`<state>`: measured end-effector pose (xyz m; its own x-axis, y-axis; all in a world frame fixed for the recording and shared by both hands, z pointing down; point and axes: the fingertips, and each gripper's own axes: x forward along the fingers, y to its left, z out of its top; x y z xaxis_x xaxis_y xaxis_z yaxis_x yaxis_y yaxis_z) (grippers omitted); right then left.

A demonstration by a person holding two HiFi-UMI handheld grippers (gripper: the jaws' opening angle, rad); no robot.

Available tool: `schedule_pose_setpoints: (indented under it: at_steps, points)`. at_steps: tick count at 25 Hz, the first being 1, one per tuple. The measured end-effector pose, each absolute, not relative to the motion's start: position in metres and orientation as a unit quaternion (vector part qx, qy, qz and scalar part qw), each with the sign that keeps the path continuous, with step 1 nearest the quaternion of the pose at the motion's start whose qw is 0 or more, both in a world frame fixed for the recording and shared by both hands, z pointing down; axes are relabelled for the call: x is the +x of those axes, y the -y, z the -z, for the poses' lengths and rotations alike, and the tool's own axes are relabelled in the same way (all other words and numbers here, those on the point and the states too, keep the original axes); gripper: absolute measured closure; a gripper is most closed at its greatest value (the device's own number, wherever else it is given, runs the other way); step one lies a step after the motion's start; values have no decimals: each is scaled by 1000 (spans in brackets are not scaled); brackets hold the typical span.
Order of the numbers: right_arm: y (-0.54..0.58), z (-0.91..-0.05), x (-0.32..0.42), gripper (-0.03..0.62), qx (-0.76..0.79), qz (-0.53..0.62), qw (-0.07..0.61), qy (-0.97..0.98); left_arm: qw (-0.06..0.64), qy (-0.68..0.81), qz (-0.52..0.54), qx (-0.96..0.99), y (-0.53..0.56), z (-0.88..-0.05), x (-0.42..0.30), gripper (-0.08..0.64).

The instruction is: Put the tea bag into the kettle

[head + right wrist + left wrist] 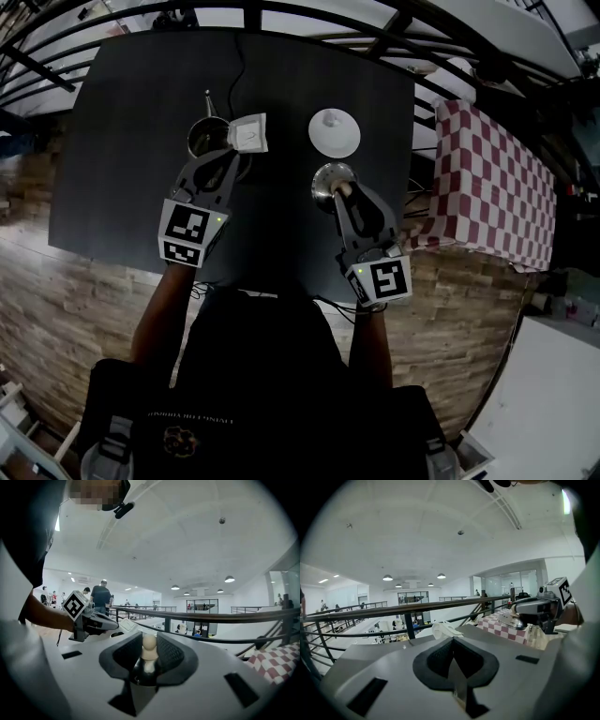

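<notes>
Nearest me, the right gripper (339, 191) was clamped part-way shut on the knob of the metal lid (328, 178), the left gripper (232, 150) was pinched tight on the tea bag (249, 133) just beside the open kettle (205, 137) at its 3 o'clock, and a white dish (335, 132) sat at the lid's 12 o'clock.

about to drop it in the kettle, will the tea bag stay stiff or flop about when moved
Probably floppy: the tea bag looks crumpled where the left gripper pinches it. Likely very light too, thin paper, so it may drift instead of dropping straight into the kettle.
</notes>
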<state>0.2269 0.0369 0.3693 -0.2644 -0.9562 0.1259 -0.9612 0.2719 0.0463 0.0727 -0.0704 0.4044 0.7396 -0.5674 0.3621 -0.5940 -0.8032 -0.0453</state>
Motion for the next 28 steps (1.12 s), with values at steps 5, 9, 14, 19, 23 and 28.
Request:
schedule_pose_setpoints:
  at_steps: [5,9,14,19,23,28]
  points:
    - [-31,-364,207,488,593,-14,64,802,36,333,-184,924,75,-401,41,554]
    - [-28,-362,198,488,591,-14,65,804,37,349,-187,917,83,-402,18,554]
    - [-26,-360,188,488,588,-11,66,806,40,365,-192,910,89,-406,-4,554]
    - [-23,-360,180,488,587,-9,69,807,44,369,-193,908,93,-411,-15,554]
    - [-22,-361,177,488,589,-11,73,805,46,369,-190,909,95,-412,-18,554]
    - [-23,-362,177,488,591,-13,76,803,47,366,-188,910,95,-413,-17,554]
